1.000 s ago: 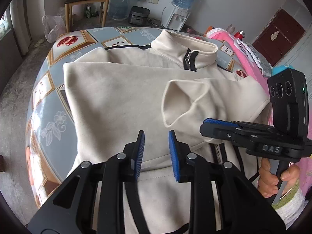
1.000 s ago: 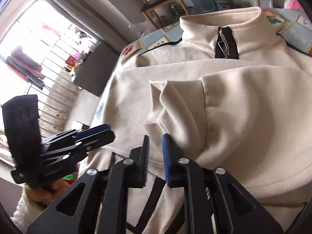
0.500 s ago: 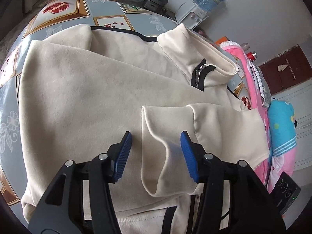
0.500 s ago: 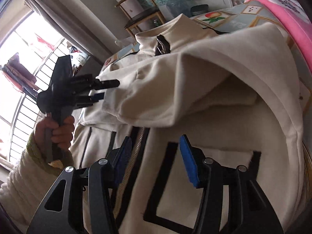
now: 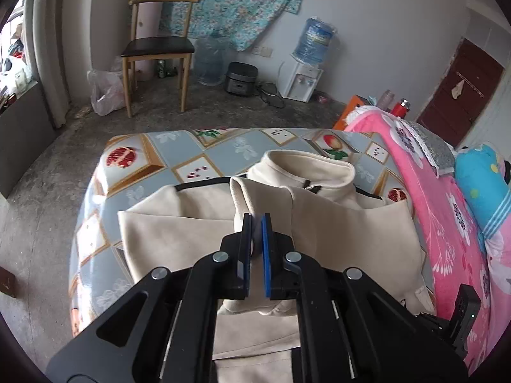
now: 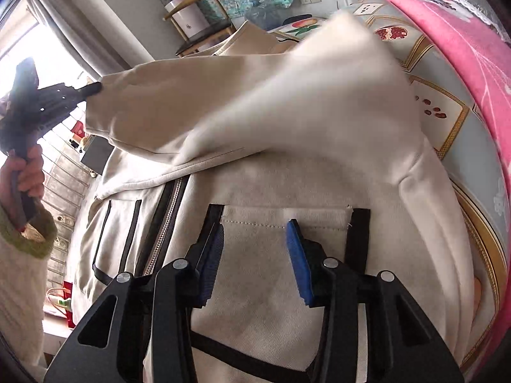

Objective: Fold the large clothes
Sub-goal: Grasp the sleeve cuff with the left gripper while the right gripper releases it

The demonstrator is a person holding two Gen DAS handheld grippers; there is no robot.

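A cream zip-up jacket (image 5: 179, 233) lies front up on the patterned table (image 5: 153, 166). My left gripper (image 5: 256, 220) is shut on the cuff of its sleeve (image 5: 242, 191) and holds it raised above the chest. In the right wrist view that left gripper (image 6: 94, 88) is at the left, and the sleeve (image 6: 223, 95) stretches from it across the jacket (image 6: 271, 191). My right gripper (image 6: 254, 233) hangs over the black-trimmed pocket (image 6: 284, 220) near the hem. Its jaws are closing, with pocket fabric beneath the gap and no pad pressing on it.
A pink flowered blanket (image 5: 447, 223) runs along the table's right side, with a blue cushion (image 5: 479, 185) on it. Beyond the table's far edge are concrete floor, a wooden chair (image 5: 156, 48), a water dispenser (image 5: 303, 76) and a rice cooker (image 5: 241, 78).
My left gripper opened around the sleeve cuff, shut on it and rose, lifting the sleeve. My right gripper slid across to the lower pocket, and its jaws widened, then narrowed.
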